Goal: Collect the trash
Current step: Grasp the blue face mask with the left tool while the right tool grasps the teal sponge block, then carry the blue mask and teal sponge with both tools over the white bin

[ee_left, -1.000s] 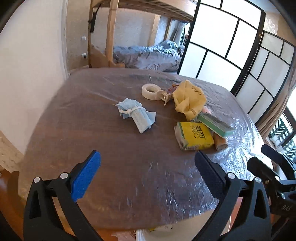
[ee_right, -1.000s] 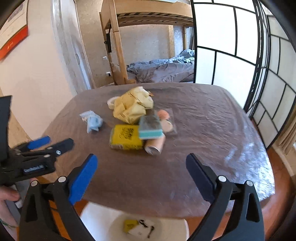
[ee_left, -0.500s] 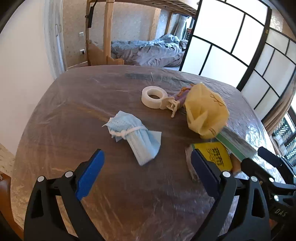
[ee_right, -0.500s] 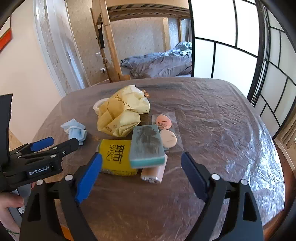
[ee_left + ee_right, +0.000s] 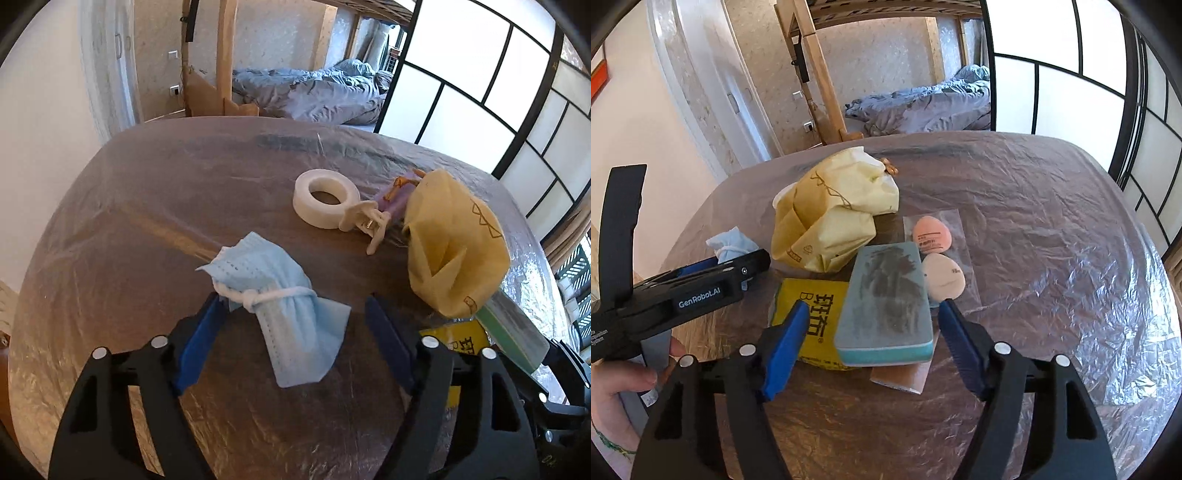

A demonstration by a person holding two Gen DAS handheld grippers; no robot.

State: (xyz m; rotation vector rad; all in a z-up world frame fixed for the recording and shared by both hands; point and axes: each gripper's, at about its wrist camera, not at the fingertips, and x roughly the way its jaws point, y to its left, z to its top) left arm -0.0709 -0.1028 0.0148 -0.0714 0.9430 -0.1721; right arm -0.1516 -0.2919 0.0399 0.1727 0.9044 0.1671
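Observation:
A crumpled blue face mask (image 5: 280, 302) tied with its white strap lies on the plastic-covered table (image 5: 147, 206). My left gripper (image 5: 295, 317) is open, its fingers on either side of the mask. My right gripper (image 5: 875, 325) is open, its fingers on either side of a teal sponge block (image 5: 886, 306) that rests on a yellow packet (image 5: 812, 317) and a brown cardboard tube (image 5: 905, 380). A crumpled yellow paper bag (image 5: 834, 218) lies behind the packet; it also shows in the left wrist view (image 5: 454, 251). The mask also shows in the right wrist view (image 5: 733, 243).
A white tape roll (image 5: 325, 201) and a white clip (image 5: 369, 225) lie behind the mask. A clear sachet with two pink and beige puffs (image 5: 938, 258) lies right of the sponge. A bed and wooden bunk frame stand behind the table, sliding screens at right.
Both grippers moved forward and down over the table. The left now straddles the mask and the right straddles the sponge; both jaws have narrowed somewhat but stay open.

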